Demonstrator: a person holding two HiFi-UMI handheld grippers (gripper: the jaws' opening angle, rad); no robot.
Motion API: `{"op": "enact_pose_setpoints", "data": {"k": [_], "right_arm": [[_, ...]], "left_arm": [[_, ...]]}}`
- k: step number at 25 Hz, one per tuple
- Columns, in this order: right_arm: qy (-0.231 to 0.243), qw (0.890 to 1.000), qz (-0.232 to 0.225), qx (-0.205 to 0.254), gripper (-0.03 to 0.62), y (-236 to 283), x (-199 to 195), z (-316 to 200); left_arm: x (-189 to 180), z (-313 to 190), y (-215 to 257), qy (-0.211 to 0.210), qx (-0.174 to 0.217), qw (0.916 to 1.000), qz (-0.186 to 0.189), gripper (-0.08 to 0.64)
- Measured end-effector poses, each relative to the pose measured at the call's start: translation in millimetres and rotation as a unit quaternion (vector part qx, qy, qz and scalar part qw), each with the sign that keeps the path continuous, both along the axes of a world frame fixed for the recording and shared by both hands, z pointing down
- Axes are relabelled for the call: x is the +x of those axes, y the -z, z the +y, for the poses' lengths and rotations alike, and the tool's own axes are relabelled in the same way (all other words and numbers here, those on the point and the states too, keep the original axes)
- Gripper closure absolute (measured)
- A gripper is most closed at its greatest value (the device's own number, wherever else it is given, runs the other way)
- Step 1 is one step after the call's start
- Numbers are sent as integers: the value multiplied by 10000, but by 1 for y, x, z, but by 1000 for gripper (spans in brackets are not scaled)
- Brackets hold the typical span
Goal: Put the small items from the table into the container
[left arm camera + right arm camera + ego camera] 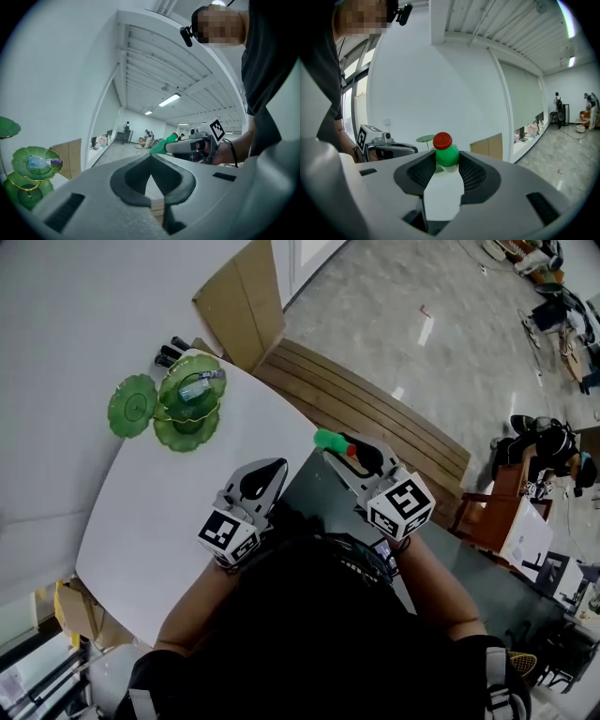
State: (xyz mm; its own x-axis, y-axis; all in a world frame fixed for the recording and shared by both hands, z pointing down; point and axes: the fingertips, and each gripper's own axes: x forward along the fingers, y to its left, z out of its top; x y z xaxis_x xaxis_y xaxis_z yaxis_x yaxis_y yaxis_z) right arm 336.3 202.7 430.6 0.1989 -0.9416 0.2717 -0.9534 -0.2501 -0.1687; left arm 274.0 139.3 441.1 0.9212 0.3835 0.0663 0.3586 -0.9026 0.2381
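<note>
Over the near edge of the white surface (159, 512), the right hand-held gripper (342, 448) is clamped on a small green plastic bottle with a red cap (327, 439). The left hand-held gripper (272, 470) is pinched together, empty. Carry step, I judge: next it needs a reach to the green leaf-shaped tiered dish (178, 435) at the far corner, then release.

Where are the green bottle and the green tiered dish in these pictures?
green bottle (447, 157): right gripper view, green body under red cap
green tiered dish (173, 382): head view, rim of top tier

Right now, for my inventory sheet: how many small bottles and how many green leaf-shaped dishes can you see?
Small bottles: 2, the green plastic bottle with a red cap in the right tongs and the clear plastic bottle in a dish.
Green leaf-shaped dishes: 3.
Total: 5.
</note>
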Motion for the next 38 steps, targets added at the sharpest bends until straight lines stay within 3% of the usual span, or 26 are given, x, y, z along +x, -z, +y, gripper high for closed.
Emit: {"op": "enact_pose_setpoints", "data": {"k": [10, 20, 27, 32, 38], "right_arm": [[1119, 9935, 56, -183, 434, 17, -7, -139], [2518, 9674, 4, -261, 433, 4, -27, -228], [3364, 9412, -84, -310, 433, -2, -1, -267], [3991, 9159, 53, -422, 433, -13, 29, -285], [4538, 8889, 105, -619, 433, -33, 58, -308]], "left_arm": [[-28, -128, 13, 1303, -244, 9911, 91, 554], [-50, -193, 1, 2614, -352, 9646, 26, 554], [-34, -210, 2, 3464, -344, 9374, -91, 554], [-17, -223, 0, 4179, -355, 9077, -136, 554], [3, -226, -2, 4729, -299, 8804, -208, 554]]}}
